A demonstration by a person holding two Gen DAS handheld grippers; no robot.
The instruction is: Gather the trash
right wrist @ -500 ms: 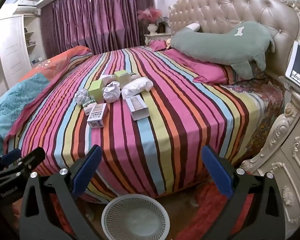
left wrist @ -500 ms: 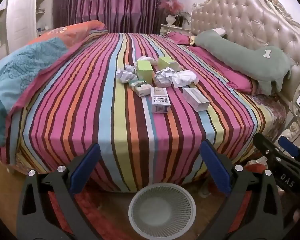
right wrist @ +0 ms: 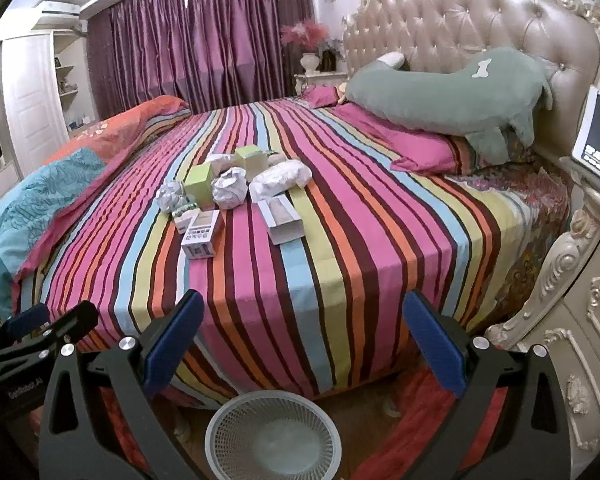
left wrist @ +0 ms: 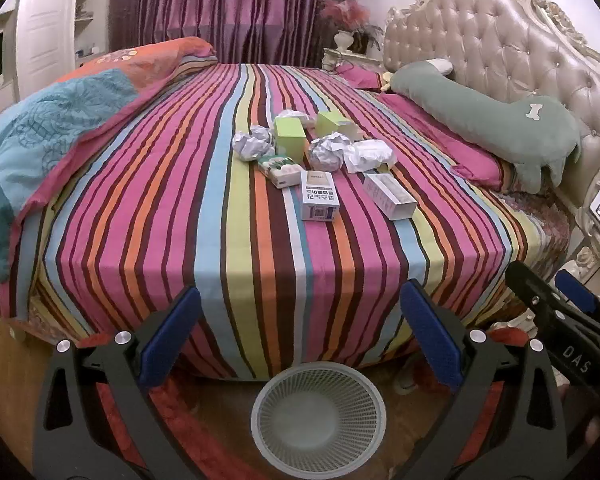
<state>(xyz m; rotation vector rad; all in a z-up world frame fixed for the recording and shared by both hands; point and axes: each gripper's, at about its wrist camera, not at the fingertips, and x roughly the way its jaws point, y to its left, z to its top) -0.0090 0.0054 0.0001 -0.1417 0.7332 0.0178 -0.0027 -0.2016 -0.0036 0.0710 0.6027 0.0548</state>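
Nothing has shifted since before: both tools, left tool point(left wrist: 300, 340) and right tool point(right wrist: 302, 340), stay spread apart and empty above the basket point(left wrist: 319, 411); the trash point(left wrist: 320, 200) lies mid-bed point(left wrist: 220, 260).

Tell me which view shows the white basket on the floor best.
The left wrist view: the basket sits whole between the open jaws. The right wrist view has it too, but its near rim is cut off at the frame's bottom edge.
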